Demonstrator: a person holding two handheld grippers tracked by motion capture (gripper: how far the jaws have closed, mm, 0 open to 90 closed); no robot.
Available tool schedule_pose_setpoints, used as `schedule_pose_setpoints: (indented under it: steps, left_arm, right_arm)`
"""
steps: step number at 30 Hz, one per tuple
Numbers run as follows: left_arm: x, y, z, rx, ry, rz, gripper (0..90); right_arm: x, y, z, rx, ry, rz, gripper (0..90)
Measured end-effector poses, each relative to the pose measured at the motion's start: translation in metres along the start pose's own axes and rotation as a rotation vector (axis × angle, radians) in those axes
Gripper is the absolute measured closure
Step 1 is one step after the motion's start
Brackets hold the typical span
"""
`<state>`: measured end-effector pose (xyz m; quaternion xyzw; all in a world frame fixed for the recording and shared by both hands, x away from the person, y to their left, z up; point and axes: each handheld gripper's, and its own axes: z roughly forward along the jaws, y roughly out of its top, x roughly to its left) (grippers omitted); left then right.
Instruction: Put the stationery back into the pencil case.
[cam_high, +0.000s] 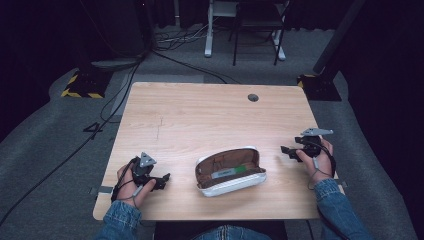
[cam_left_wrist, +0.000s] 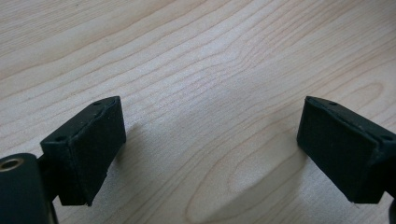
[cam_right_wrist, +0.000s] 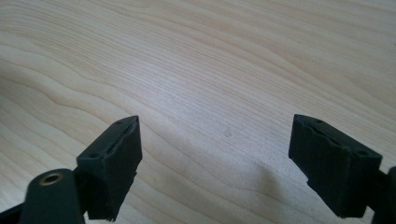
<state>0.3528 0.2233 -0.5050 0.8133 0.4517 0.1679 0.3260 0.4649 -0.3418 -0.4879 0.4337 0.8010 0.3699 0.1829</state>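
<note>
Two tongs are resting on the table (cam_high: 200, 110), both released, their jaws standing wide apart over bare wood. Left tongs (cam_high: 162, 181) are lying near the front left corner, right tongs (cam_high: 286, 150) near the right edge. Between them an open case (cam_high: 230, 171) is lying, well apart from both.

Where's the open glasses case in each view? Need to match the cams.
High view: open white glasses case with brown lining lies at table centre-front, between both grippers.
Left gripper view: open black jaws over bare wood; no case.
Right gripper view: the same, no case.
Shared landmark: light wood-grain tabletop.
</note>
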Motion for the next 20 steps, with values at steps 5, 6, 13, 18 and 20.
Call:
schedule_pose_setpoints:
  steps: [5, 6, 13, 18, 20]
  left_arm:
    - [0.000, 0.000, 0.000, 0.001, 0.000, 0.001, 8.1]
    - [0.000, 0.000, 0.000, 0.000, 0.000, 0.001, 8.1]
    - [0.000, 0.000, 0.000, 0.000, 0.000, 0.000, 8.1]
    - [0.000, 0.000, 0.000, 0.001, 0.002, 0.001, 8.2]
    - [0.000, 0.000, 0.000, 0.002, 0.002, 0.001, 8.2]
  right_arm:
    - [-0.001, -0.004, 0.006, 0.021, -0.023, -0.009, 17.7]
    - [-0.001, -0.005, 0.007, 0.021, -0.024, -0.011, 17.7]
    - [-0.002, -0.009, 0.011, 0.038, -0.032, -0.014, 14.7]
    - [-0.001, -0.008, 0.016, 0.036, -0.049, 0.000, 8.5]
    - [-0.001, -0.008, 0.016, 0.037, -0.048, -0.001, 8.1]
